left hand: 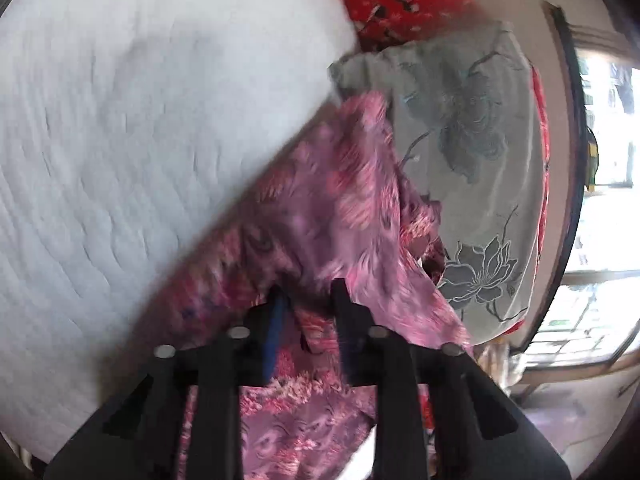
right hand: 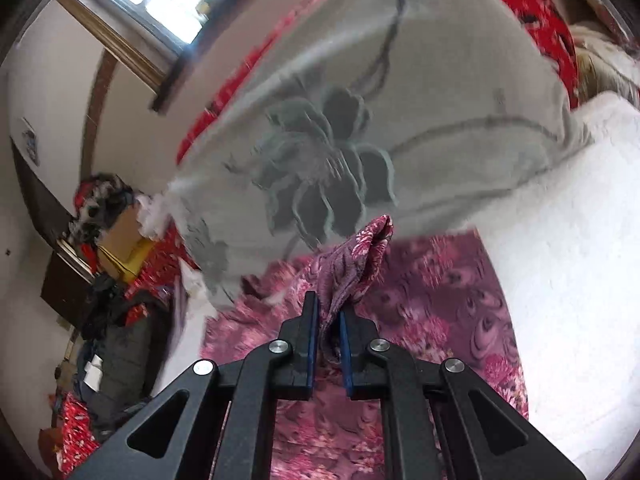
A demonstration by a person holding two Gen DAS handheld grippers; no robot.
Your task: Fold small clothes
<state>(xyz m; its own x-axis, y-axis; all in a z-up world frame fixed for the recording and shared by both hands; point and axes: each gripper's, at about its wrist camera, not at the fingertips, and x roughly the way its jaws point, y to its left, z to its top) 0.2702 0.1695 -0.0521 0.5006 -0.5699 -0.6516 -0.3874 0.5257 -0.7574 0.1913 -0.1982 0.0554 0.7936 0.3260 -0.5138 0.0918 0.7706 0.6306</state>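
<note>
Two grippers, one pink-and-purple patterned garment, both clamped on it over a white quilted bed.

The right gripper (right hand: 329, 312) pinches a bunched fold of the garment (right hand: 440, 296) between its blue pads; the fold stands up just ahead of the fingertips, the rest spread flat below and to the right. The left gripper (left hand: 308, 300) has its jaws nearly together with the garment (left hand: 320, 200) caught between them and draped forward. One grey flowered pillow (right hand: 400, 120) lies beyond each tool. Only the right view shows one cluttered corner (right hand: 108, 248) to its left; only the left view shows the white bed (left hand: 140, 120) wide on its left.
</note>
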